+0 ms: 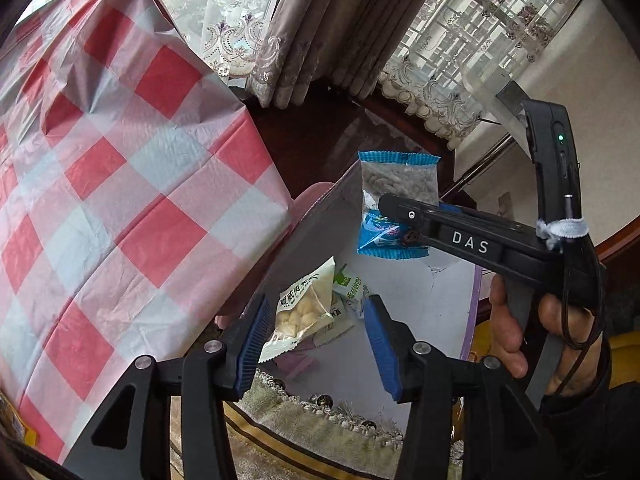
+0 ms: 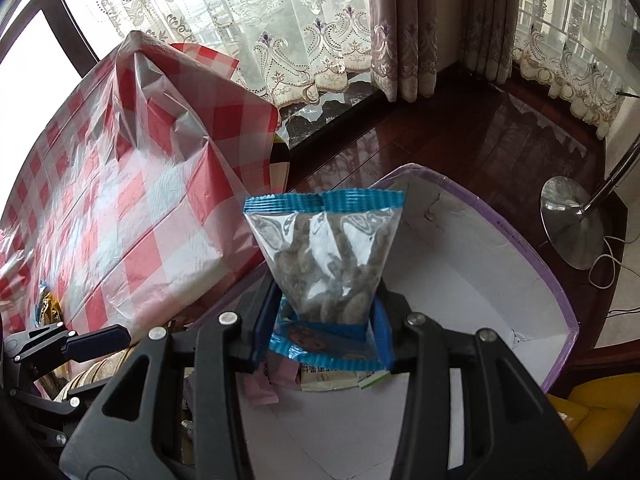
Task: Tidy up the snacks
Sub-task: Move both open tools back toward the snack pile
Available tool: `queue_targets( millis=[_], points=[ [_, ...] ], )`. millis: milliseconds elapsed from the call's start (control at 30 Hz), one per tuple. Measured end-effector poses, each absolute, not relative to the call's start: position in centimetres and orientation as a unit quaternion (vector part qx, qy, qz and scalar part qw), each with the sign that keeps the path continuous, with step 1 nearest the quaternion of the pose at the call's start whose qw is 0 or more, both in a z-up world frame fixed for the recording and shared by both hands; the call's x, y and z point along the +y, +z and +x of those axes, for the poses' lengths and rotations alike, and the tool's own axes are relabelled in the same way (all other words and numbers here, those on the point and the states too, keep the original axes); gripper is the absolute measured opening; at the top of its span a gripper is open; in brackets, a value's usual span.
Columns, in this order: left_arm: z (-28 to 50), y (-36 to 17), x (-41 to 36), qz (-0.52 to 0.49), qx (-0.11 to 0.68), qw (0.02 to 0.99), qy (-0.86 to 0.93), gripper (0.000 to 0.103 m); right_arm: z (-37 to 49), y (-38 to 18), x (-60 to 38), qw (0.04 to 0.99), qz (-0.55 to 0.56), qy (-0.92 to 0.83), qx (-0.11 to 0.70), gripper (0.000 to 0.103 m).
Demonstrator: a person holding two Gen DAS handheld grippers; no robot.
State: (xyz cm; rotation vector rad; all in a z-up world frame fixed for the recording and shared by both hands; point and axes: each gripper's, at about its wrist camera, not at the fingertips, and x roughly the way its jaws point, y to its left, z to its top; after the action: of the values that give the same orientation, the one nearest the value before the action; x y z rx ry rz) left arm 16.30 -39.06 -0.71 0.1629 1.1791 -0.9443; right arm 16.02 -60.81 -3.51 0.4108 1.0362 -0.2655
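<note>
My right gripper [image 2: 326,336] pinches a blue-edged snack packet [image 2: 324,256] by its lower end, its blue ribbed pads [image 2: 382,332] pressed against both sides. The packet stands upright above the white box [image 2: 480,280]; its body is clear crinkly film, its top and bottom seams crimped bright blue, and through the film show dark grey, lumpy pieces. Seen from my left side, the same packet [image 1: 394,204] hangs over the box with my hand [image 1: 516,332] wrapped around the right gripper's black handle. My left gripper [image 1: 316,344] has its jaws spread, with nothing pressed between its ridged blue pads [image 1: 254,336]; beyond the gap a white packet [image 1: 304,312] of pale, rounded pieces lies on the box floor [image 1: 420,300], touching a green-and-white wrapper [image 1: 352,286] just to its right. The box is matte white card inside, with a thin lilac rim [image 2: 540,272] and a small tear in its far wall. To the left rises a table draped in a glossy, creased red-and-white checked plastic cloth [image 2: 132,184]. Farther off lie a dark polished wood floor [image 2: 460,128], a round metal lamp base [image 2: 568,228] at right, and lace curtains [image 2: 280,40] with scalloped hems.
</note>
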Motion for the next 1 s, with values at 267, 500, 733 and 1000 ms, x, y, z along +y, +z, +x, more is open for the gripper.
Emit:
queue_targets(
  millis=[267,500,733,1000],
  points=[
    [16.2,0.7,-37.9,0.078,0.508,0.759,-0.399,0.059,16.1,-2.0,-59.6,0.856,0.148,-0.145,0.474,0.072],
    [16.3,3.4,-35.3,0.077,0.441,0.839,-0.309,0.069,16.5,0.1,-57.5,0.868,0.097,-0.178,0.454,0.081],
    [15.7,6.1,-32.3,0.11,0.34,0.898,-0.258,0.076,16.7,2.3,-53.7,0.896,0.014,-0.17,0.41,0.089],
    [15.0,7.0,-27.6,0.069,0.337,0.899,-0.271,0.076,17.3,2.9,-50.8,0.901,0.055,-0.096,0.42,0.089]
  ],
)
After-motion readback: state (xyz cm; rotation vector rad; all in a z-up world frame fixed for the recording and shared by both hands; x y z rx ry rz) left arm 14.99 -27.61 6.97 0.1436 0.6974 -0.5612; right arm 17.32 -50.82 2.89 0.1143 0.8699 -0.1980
